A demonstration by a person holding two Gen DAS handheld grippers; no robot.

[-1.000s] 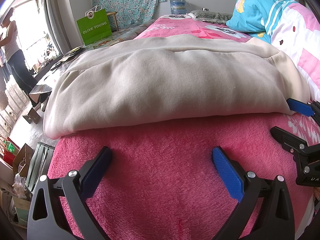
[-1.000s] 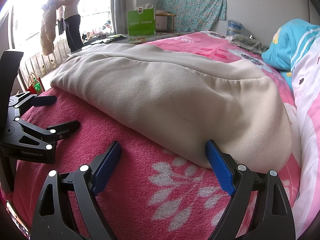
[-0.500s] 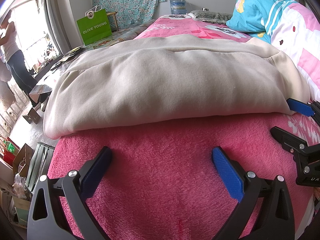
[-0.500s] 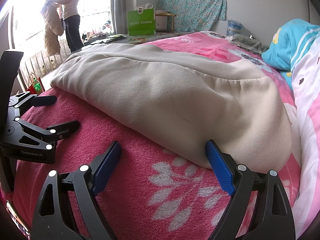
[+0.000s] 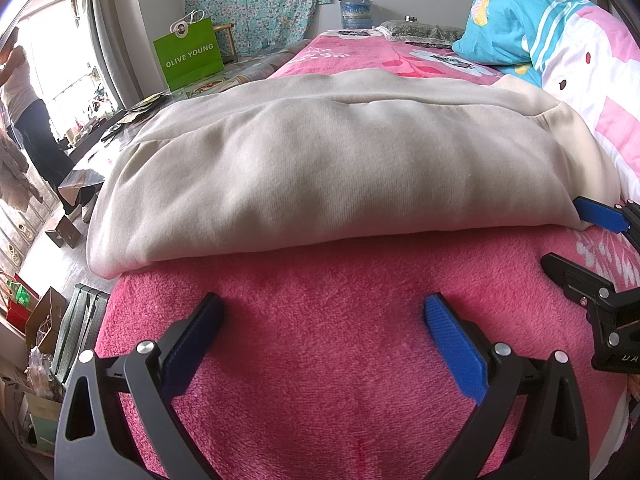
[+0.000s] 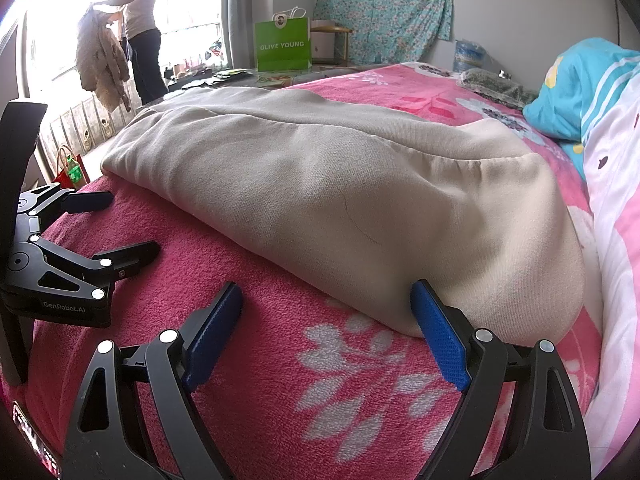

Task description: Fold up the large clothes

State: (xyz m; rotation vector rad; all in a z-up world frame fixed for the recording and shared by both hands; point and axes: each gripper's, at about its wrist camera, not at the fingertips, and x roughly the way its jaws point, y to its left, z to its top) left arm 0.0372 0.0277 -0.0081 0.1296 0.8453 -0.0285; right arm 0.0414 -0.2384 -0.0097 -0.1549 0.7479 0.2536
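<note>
A large beige garment lies folded across the pink fleece blanket, its near fold edge facing me. My left gripper stands open over bare blanket just short of that edge, nothing between its blue pads. My right gripper is open too, at the garment's right end; its right pad sits against the rounded corner of the cloth. Each gripper shows in the other's view: the right gripper at the right edge, the left gripper at the left edge.
A blue and pink quilt is piled along the right side of the bed. A green paper bag stands on the floor at the back. A person handles a coat by the window. Boxes and bags crowd the floor on the left.
Neither gripper nor the garment has moved. Only the person by the window has shifted with the coat.
</note>
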